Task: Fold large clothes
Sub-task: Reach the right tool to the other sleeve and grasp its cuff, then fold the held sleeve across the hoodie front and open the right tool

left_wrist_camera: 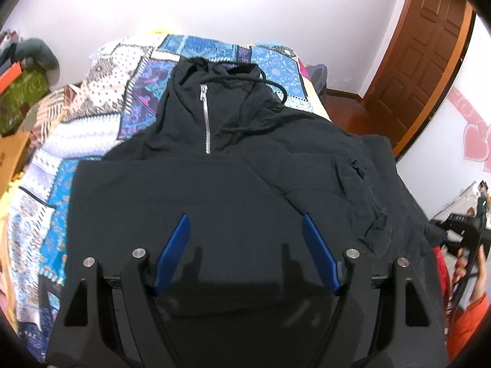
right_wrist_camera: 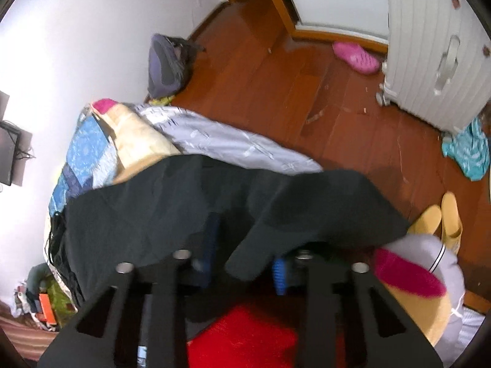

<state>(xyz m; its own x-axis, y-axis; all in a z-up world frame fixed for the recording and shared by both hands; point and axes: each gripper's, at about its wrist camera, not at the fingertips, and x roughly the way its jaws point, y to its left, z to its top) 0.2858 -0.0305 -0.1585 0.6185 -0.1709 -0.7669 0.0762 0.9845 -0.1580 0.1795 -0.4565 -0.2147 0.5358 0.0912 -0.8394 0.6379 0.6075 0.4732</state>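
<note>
In the left wrist view, a black hooded sweatshirt with a short silver zip at the neck lies spread face up on a bed covered by a blue, white and purple patchwork quilt, its hood toward the far white wall and its black drawstring looping over the right side of the hood. The left gripper hovers over the sweatshirt's lower body with its blue-padded fingers standing well apart and nothing between them. The garment's right sleeve lies rumpled toward the bed's edge, where the black right gripper shows at the frame's border, carried by a hand in an orange sleeve. A brown panelled wooden door stands at the upper right. In the right wrist view, which is blurred, black fabric of the sweatshirt is draped over the front of the right gripper, and a fold of it hangs down between the blue fingers; the cloth hides the tips, so the pictures do not show plainly whether the pads press on it, though the fingers look drawn close. Beyond lie a reddish wooden floor, a pink clog, a pair of yellow slippers, a white ribbed cabinet and, just below the gripper, a red fuzzy cloth.
</note>
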